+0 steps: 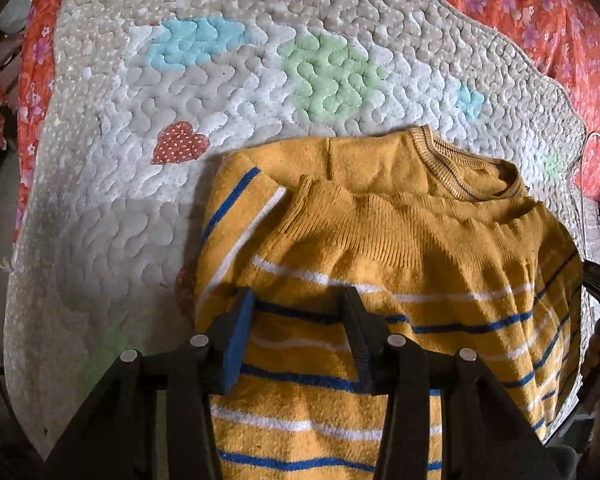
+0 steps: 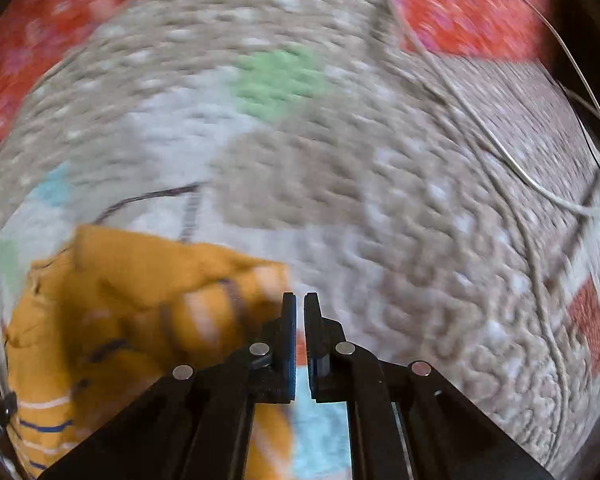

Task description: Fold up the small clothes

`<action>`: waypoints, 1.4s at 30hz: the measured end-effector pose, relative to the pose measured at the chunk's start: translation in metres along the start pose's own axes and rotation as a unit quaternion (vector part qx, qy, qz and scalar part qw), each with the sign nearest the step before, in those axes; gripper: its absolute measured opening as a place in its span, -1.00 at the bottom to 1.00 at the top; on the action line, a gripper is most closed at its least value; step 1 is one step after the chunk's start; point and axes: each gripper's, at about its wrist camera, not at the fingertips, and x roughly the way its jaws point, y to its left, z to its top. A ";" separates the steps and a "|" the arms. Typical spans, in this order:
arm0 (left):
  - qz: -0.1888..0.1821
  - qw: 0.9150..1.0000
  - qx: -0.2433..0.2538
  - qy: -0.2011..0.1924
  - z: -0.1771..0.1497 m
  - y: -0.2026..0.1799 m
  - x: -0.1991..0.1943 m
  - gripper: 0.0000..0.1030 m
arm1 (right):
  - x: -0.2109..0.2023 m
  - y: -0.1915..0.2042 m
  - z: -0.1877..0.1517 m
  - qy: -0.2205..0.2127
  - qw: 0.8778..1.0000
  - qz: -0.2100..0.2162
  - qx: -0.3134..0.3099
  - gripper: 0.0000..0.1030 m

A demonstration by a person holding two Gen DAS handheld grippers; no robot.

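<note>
A small mustard-yellow sweater (image 1: 380,240) with blue and white stripes lies partly folded on a quilted mat (image 1: 140,200), which is spread over a red flowered bedcover (image 1: 540,20). The hem end is drawn up toward the collar (image 1: 460,168), and one sleeve (image 1: 240,208) lies tucked along the side. The left tool (image 1: 300,300) hangs over the striped body with its jaws parted and nothing pinched between them. The right tool (image 2: 299,300), seen in a blurred view, is clenched on nothing beside the sweater's edge, over bare mat. A thin white cable (image 2: 540,184) trails across the far side of the mat. The fold looks half made; to finish it well, the upper layer likely needs smoothing so its edge sits square below the collar. Any new grip is best taken on both layers at a corner, so the lower layer does not drag and bunch.
</note>
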 end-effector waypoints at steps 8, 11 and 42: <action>0.004 0.999 0.004 -0.049 -0.009 -0.007 -0.058 -0.15 | -0.081 0.028 -0.039 -0.085 0.986 0.118 -0.082 -0.90; 0.006 0.999 0.032 -0.041 -0.019 -0.020 -0.054 -0.08 | -0.080 0.066 -0.060 -0.064 0.973 0.176 -0.132 -0.85; 0.126 0.988 0.084 -0.031 -0.070 -0.015 -0.046 0.00 | -0.016 0.115 -0.056 -0.002 0.982 0.139 -0.132 -0.38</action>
